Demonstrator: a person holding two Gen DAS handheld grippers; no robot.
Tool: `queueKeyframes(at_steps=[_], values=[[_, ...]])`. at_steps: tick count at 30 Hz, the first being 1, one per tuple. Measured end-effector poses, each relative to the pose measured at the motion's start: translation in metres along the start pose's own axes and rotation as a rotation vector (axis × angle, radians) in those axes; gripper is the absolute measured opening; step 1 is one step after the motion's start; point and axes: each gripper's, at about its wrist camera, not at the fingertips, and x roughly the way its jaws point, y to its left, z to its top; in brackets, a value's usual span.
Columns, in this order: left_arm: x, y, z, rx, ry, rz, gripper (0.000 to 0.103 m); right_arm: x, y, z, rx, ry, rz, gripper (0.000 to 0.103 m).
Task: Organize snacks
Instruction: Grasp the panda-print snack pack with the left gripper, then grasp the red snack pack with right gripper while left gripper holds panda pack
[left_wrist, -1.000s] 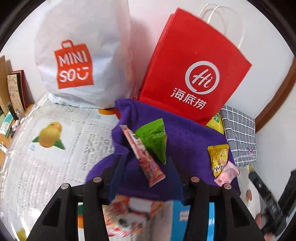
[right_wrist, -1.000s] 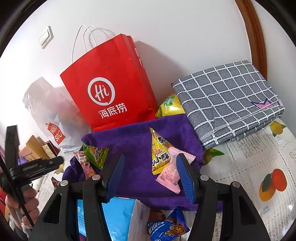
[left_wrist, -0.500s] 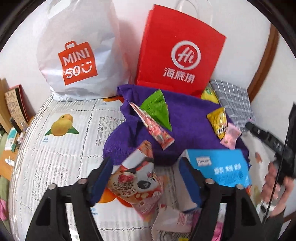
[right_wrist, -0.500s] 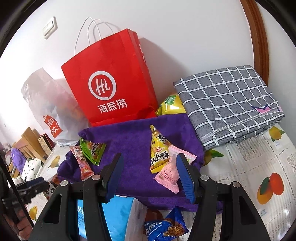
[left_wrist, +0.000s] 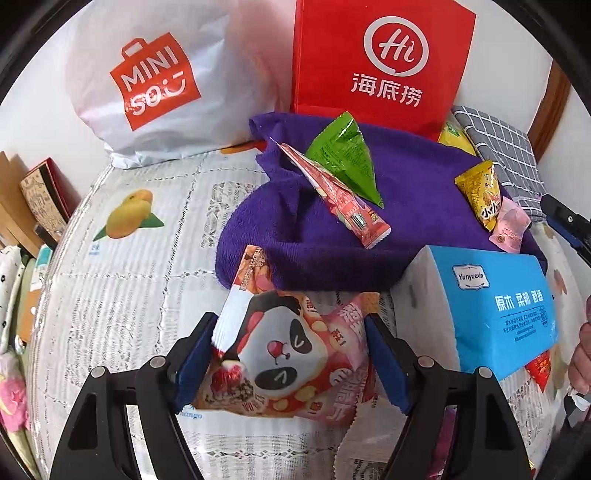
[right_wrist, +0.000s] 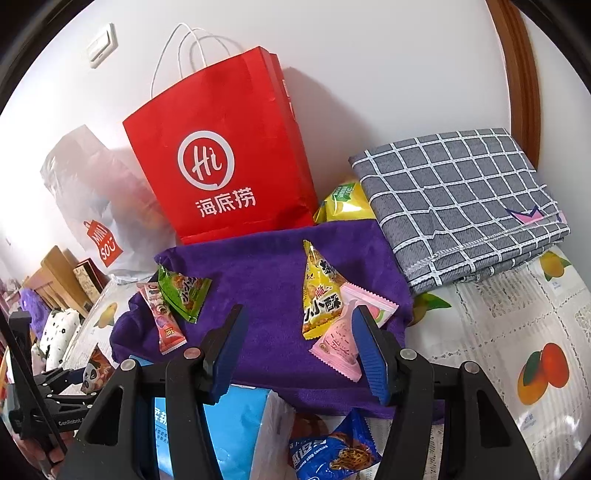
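A purple towel (left_wrist: 417, 206) (right_wrist: 273, 291) carries a green packet (left_wrist: 345, 155) (right_wrist: 184, 291), a red stick packet (left_wrist: 340, 203) (right_wrist: 162, 321), a yellow packet (left_wrist: 482, 194) (right_wrist: 321, 291) and a pink packet (left_wrist: 509, 225) (right_wrist: 340, 341). My left gripper (left_wrist: 290, 354) is open, its blue pads on both sides of a panda snack bag (left_wrist: 284, 350) on the tablecloth. My right gripper (right_wrist: 299, 350) is open and empty above the towel's front edge, the pink packet by its right pad. The left gripper also shows at the right wrist view's left edge (right_wrist: 70, 380).
A red paper bag (left_wrist: 380, 62) (right_wrist: 225, 166) and a white Miniso bag (left_wrist: 155, 81) stand against the wall. A grey checked cloth (right_wrist: 458, 199) lies right. A blue tissue pack (left_wrist: 495, 306) (right_wrist: 236, 428) and a blue cookie packet (right_wrist: 332, 450) lie in front of the towel.
My left gripper has pulled back from the towel and come down around the panda snack bag. My right gripper has barely moved.
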Motion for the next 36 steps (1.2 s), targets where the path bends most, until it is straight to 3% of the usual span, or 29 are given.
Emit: queueKeyframes(at_steps=[5, 7, 15, 19, 24, 36], values=[[-0.001, -0.004, -0.004, 0.017, 0.001, -0.050, 0.061, -0.001, -0.001, 0.000, 0.006, 0.001, 0.005, 0.058], [-0.006, -0.005, -0.004, 0.021, -0.012, -0.071, 0.060, -0.003, -0.001, 0.001, 0.008, -0.003, 0.005, 0.058], [-0.028, 0.000, 0.001, -0.011, -0.086, -0.142, 0.059, -0.010, 0.000, 0.004, -0.013, -0.018, -0.008, 0.058], [-0.032, 0.007, 0.004, -0.055, -0.114, -0.146, 0.059, -0.021, 0.004, 0.006, -0.046, -0.052, -0.019, 0.058], [-0.036, 0.015, 0.006, -0.096, -0.142, -0.160, 0.059, -0.021, 0.002, 0.003, -0.053, -0.033, -0.014, 0.058], [-0.051, 0.023, 0.005, -0.140, -0.201, -0.213, 0.060, -0.052, -0.016, -0.052, -0.056, 0.073, -0.051, 0.058]])
